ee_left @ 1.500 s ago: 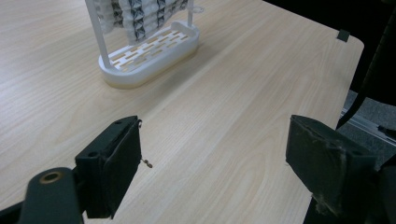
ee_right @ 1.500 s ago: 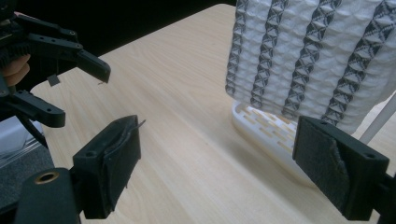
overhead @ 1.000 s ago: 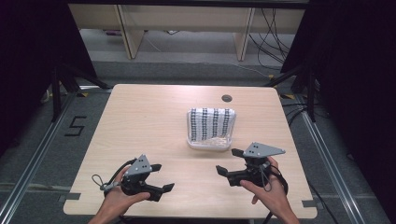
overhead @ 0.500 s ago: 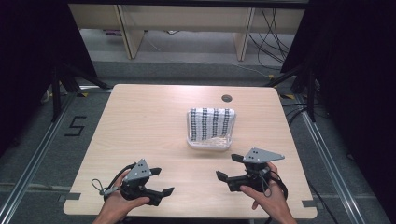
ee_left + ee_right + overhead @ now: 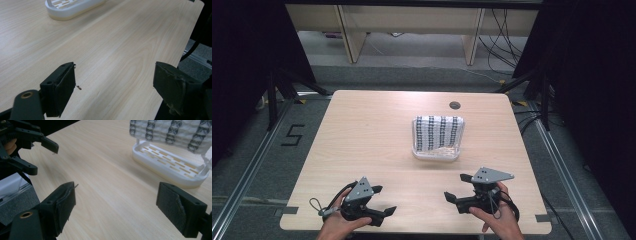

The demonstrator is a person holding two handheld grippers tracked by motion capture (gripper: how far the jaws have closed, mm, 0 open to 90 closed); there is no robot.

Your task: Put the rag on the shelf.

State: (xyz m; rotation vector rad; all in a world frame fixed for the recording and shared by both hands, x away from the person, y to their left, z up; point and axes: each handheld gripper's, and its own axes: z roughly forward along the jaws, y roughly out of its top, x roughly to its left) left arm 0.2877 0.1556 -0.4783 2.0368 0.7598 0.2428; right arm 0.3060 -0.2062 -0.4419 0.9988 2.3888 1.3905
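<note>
White slotted rack [image 5: 436, 151] with patterned cloth [image 5: 438, 131] draped over it sits mid-table, right of centre. Judged step: reach toward it; best approach low, jaws square to cloth edge. Right gripper [image 5: 453, 199] nearer, jaws wide, empty. Left gripper [image 5: 384, 210] also wide, empty, near front edge of table [image 5: 362, 130].

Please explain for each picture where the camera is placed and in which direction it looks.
High view: above the person's side, looking forward and down on the table; both hands, left claw and right claw show.
Left gripper view: on the left claw, looking along its open jaws across the table.
Right gripper view: on the right claw, looking toward the white rack with patterned cloth.
All three share the rack.
</note>
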